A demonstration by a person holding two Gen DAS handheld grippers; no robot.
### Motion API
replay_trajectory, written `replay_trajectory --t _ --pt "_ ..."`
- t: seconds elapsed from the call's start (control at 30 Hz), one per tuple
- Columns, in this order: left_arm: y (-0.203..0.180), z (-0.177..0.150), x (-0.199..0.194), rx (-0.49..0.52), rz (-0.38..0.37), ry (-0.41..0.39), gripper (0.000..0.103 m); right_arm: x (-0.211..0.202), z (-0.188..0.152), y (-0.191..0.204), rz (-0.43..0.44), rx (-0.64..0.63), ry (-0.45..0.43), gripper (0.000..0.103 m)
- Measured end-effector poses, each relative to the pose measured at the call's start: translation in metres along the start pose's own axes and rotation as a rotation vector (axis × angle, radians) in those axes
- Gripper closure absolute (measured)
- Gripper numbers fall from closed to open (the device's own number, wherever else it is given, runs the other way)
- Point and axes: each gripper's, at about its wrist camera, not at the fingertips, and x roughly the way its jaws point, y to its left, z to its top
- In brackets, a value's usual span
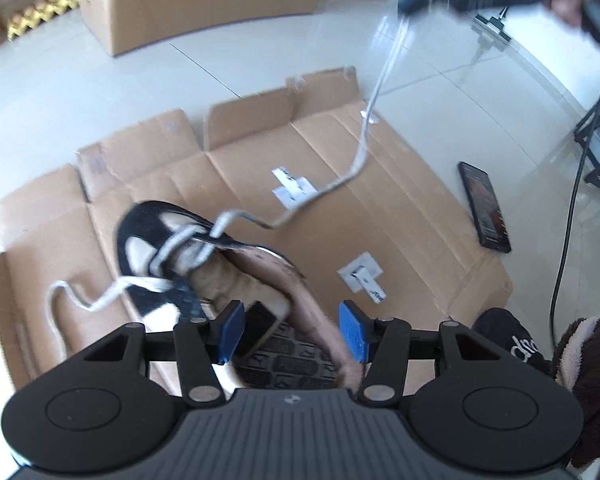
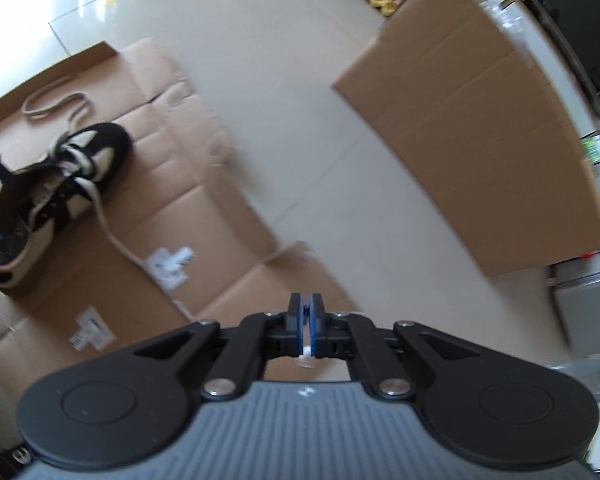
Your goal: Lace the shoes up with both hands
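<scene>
The left hand-held gripper (image 1: 296,330) stands about half open with its blue pads on either side of the heel of the shoe (image 1: 204,264). Its left pad sits inside the shoe's opening, against the heel tab, and its right pad sits just outside the pinkish heel collar; whether both pads press on the collar cannot be told for sure. The shoe is black and cream, and it lies on a flattened cardboard sheet (image 1: 400,184) on the floor, with its toe pointing away from this hand-held gripper.

A white shoelace (image 1: 364,140) is threaded through the eyelets nearest the toe. One end runs from the shoe up and away to the right, across the cardboard, toward the right hand-held gripper, seen blurred at the top right of the left wrist view. The other end lies slack in a loop on the cardboard to the left of the shoe.

The right hand-held gripper (image 2: 307,330) is all but closed, its blue pads nearly touching, with a small piece of white lace pinched between them. From here the shoe (image 2: 56,188) lies well off to the left and ahead.

A black phone (image 1: 485,206) lies at the cardboard's right edge, well ahead and right of the left hand-held gripper. A large cardboard box (image 2: 472,156) stands on the pale floor ahead and right of the right hand-held gripper.
</scene>
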Motion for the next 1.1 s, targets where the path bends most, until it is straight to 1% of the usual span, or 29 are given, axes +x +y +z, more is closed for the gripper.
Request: replay_trajectory --t 0.07,0.1,0.17,0.23,0.3,0.37,0.4,0.5,0.57,0.63,0.7,0.8,0.87,0.9,0.93,1.0,1.07,1.1 --pt "0.004 0.001 -0.002 -0.014 0.032 0.005 0.049 0.013 -0.003 0.017 0.051 0.036 -0.006 0.1" --pt "0.006 0.0 -0.002 -0.019 0.035 0.007 0.049 0.018 -0.003 0.022 0.072 0.053 -0.011 0.097" --pt "0.009 0.0 -0.002 -0.031 0.045 0.01 0.049 0.028 -0.003 0.032 0.112 0.088 -0.021 0.097" --pt "0.013 -0.002 0.002 -0.046 0.073 0.019 0.049 0.036 -0.005 0.043 0.156 0.123 -0.031 0.09" --pt "0.016 -0.003 0.007 -0.051 0.104 0.032 0.049 0.044 -0.004 0.054 0.209 0.165 -0.042 0.085" --pt "0.02 -0.007 0.016 -0.059 0.154 0.059 0.054 0.049 -0.002 0.063 0.277 0.22 -0.053 0.08" --pt "0.021 -0.009 0.018 -0.064 0.164 0.071 0.058 0.051 0.0 0.068 0.312 0.248 -0.059 0.076" --pt "0.028 -0.014 0.028 -0.109 0.171 0.108 0.058 0.053 0.009 0.081 0.429 0.321 -0.076 0.069" --pt "0.029 -0.016 0.033 -0.135 0.178 0.119 0.059 0.054 0.017 0.09 0.503 0.364 -0.089 0.067" --pt "0.029 -0.018 0.037 -0.141 0.189 0.118 0.061 0.056 0.025 0.098 0.521 0.372 -0.093 0.067" --pt "0.029 -0.018 0.041 -0.143 0.194 0.114 0.064 0.06 0.032 0.103 0.518 0.367 -0.093 0.067" --pt "0.029 -0.019 0.044 -0.142 0.198 0.107 0.064 0.069 0.037 0.1 0.562 0.452 -0.064 0.067" --pt "0.03 -0.019 0.044 -0.138 0.196 0.106 0.064 0.071 0.037 0.094 0.614 0.538 -0.053 0.067" --pt "0.029 -0.02 0.044 -0.139 0.195 0.106 0.064 0.072 0.038 0.094 0.626 0.553 -0.051 0.064" --pt "0.03 -0.02 0.044 -0.14 0.194 0.107 0.064 0.072 0.04 0.096 0.625 0.551 -0.045 0.061" --pt "0.03 -0.02 0.045 -0.141 0.195 0.108 0.064 0.075 0.043 0.106 0.559 0.497 -0.021 0.06" --pt "0.029 -0.02 0.046 -0.137 0.199 0.109 0.064 0.079 0.043 0.114 0.532 0.455 -0.006 0.064" --pt "0.028 -0.02 0.046 -0.134 0.2 0.109 0.064 0.081 0.041 0.116 0.534 0.452 -0.001 0.076"
